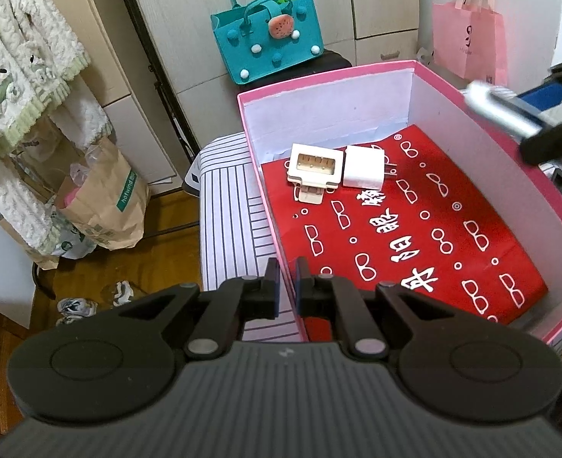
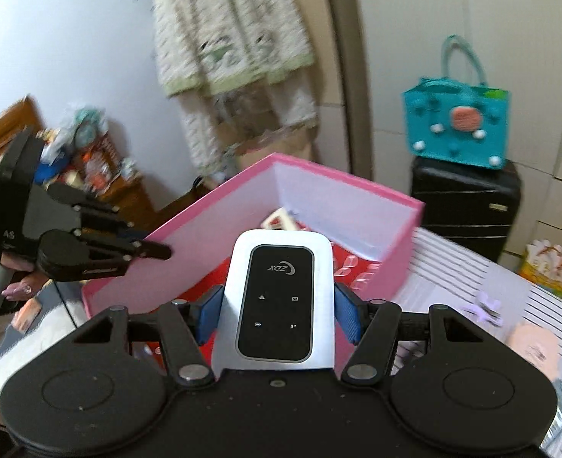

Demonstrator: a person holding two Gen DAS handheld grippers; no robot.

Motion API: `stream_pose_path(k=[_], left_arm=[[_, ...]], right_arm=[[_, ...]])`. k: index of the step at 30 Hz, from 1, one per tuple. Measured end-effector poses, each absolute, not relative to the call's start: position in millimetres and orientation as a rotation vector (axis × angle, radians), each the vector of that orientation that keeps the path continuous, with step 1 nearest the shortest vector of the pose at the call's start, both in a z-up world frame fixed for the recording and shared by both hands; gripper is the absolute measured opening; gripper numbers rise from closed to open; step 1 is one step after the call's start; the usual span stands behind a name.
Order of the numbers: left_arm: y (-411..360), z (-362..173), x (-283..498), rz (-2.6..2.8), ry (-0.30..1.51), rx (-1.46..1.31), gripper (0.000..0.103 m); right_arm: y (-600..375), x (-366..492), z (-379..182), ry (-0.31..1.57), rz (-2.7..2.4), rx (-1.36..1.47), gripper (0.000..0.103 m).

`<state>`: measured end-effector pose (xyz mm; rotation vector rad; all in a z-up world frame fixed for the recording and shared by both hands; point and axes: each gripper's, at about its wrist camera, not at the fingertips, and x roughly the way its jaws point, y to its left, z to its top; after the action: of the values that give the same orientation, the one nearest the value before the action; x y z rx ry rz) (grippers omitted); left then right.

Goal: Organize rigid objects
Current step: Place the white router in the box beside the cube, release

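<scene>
Held nearest the lens, the pocket wifi router (image 2: 284, 301) sat pinched by its long edges between the right gripper (image 2: 279, 315) pads, above the pink box (image 2: 220, 206). It looked light, stiff, slippery. The left gripper (image 1: 288, 286) was clamped on the box wall.
</scene>
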<state>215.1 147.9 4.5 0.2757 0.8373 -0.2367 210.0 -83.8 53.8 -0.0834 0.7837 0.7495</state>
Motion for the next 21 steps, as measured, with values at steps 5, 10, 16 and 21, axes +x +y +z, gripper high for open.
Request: stream_pose_path(k=[5, 10, 16, 21], left_arm=[[149.6, 4.2, 215.0, -0.238, 0.837, 0.262, 0.007], [149.5, 3.6, 214.6, -0.242, 0.831, 0.265, 0.007], [150.1, 3.5, 214.6, -0.247, 0.833, 0.262, 0.007], [150.4, 4.5, 215.7, -0.255, 0.839, 0.264, 0.007]], right_arm=[[-37.7, 242.1, 34.7, 0.930, 0.833, -0.169, 0.066], [-6.3, 268.0, 15.1, 1.029, 0.865, -0.235, 0.066], [24.1, 290.3, 0.0, 1.093, 0.952, -0.345, 0.066], [49.7, 298.5, -6.6, 1.095, 1.007, -0.466, 0.066]])
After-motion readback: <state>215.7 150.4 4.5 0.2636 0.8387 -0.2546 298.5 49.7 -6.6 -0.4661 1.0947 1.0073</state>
